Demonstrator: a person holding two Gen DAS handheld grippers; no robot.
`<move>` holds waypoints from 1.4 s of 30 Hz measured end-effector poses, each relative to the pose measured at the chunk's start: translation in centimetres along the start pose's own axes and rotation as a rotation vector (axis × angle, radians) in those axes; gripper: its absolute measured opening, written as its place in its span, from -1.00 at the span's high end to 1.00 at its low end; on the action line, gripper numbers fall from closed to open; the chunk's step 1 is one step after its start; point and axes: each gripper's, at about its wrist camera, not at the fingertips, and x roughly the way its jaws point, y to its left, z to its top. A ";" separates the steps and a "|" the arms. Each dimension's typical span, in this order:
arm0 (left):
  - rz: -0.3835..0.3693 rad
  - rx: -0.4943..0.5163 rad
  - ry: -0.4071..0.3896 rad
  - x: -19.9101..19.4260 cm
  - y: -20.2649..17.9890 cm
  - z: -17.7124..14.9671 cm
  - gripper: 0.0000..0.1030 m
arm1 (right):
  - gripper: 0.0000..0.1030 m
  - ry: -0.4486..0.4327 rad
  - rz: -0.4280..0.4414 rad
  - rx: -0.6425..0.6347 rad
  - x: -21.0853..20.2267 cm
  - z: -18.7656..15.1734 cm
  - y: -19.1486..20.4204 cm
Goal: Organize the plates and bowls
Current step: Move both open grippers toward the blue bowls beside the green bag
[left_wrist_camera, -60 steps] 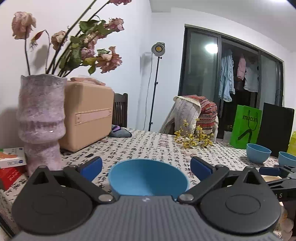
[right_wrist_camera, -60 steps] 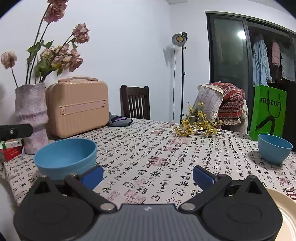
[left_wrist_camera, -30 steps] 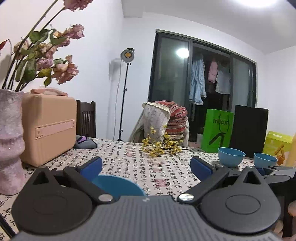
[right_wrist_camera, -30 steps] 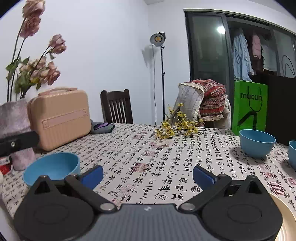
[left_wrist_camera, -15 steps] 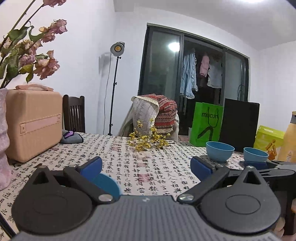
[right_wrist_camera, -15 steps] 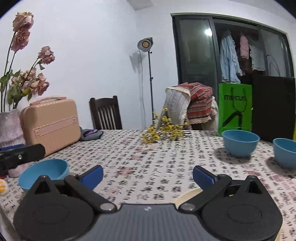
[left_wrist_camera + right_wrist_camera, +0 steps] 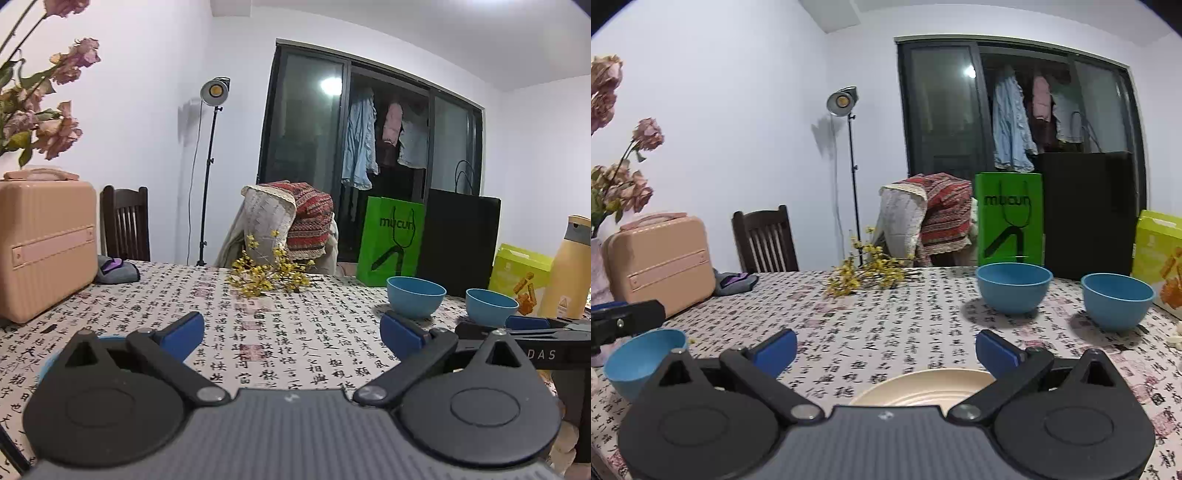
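Observation:
My left gripper (image 7: 291, 332) is open above the patterned tablecloth with nothing between its blue pads. A blue bowl (image 7: 47, 362) sits low at its left, mostly hidden behind the gripper body. Two more blue bowls (image 7: 415, 297) (image 7: 491, 306) stand at the far right. My right gripper (image 7: 886, 349) is also open, and a cream plate (image 7: 923, 386) lies just under and in front of it. In the right wrist view the near bowl (image 7: 642, 360) is at the left and the two far bowls (image 7: 1014, 286) (image 7: 1117, 299) are upright, side by side.
A pink case (image 7: 44, 243) and dried roses (image 7: 48, 122) stand at the left. A yellow flower sprig (image 7: 864, 277) lies mid-table, a grey pouch (image 7: 116, 271) by the case. A green bag (image 7: 1010, 221), a black bag (image 7: 1089, 210), a yellow box (image 7: 1160, 254) and a bottle (image 7: 567, 269) line the far right.
Both views have swung to the right. The near blue bowl has slid from between my left fingers to the lower left. The cream plate has come into view under my right gripper.

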 end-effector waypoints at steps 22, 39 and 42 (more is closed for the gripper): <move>-0.099 -0.027 0.052 4.7 -4.7 0.4 -1.00 | -1.00 -0.009 -0.142 0.046 -0.3 0.1 -6.6; -0.176 -0.013 0.050 8.9 -9.4 1.7 -1.00 | -1.00 -0.029 -0.216 0.070 1.0 0.8 -10.7; -0.186 -0.019 0.048 9.8 -10.2 2.2 -1.00 | -1.00 -0.036 -0.236 0.060 1.1 1.2 -11.6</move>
